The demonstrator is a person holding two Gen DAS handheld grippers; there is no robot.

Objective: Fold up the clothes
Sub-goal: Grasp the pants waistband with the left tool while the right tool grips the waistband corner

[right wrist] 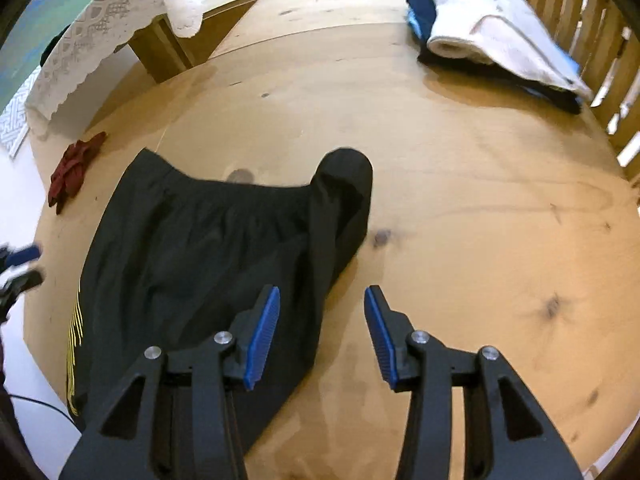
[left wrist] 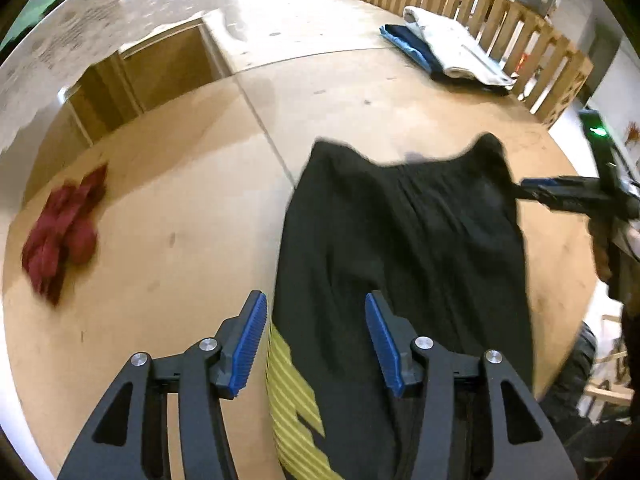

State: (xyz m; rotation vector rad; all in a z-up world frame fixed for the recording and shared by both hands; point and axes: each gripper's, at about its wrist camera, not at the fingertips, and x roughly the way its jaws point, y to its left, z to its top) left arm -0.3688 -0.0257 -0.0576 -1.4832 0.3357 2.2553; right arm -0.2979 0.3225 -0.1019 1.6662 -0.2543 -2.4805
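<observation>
Both your claws, left claw (left wrist: pixel 316 340) and right claw (right wrist: pixel 322 336), stand wide and hold nothing; the black shorts with yellow stripes (right wrist: pixel 208 248) lie half-folded mid-worktop (right wrist: pixel 460 200). Next, pinch an edge again.

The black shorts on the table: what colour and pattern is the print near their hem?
Yellow stripes on the black shorts, clearest in the left wrist view.

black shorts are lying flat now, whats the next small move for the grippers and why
Probably bring the right gripper down onto the near right edge of the black shorts and close on it. Both the right and the left gripper are open and hold nothing, the shorts lie spread on the wooden table unfolded, and a folded stack already sits at the far side.
</observation>
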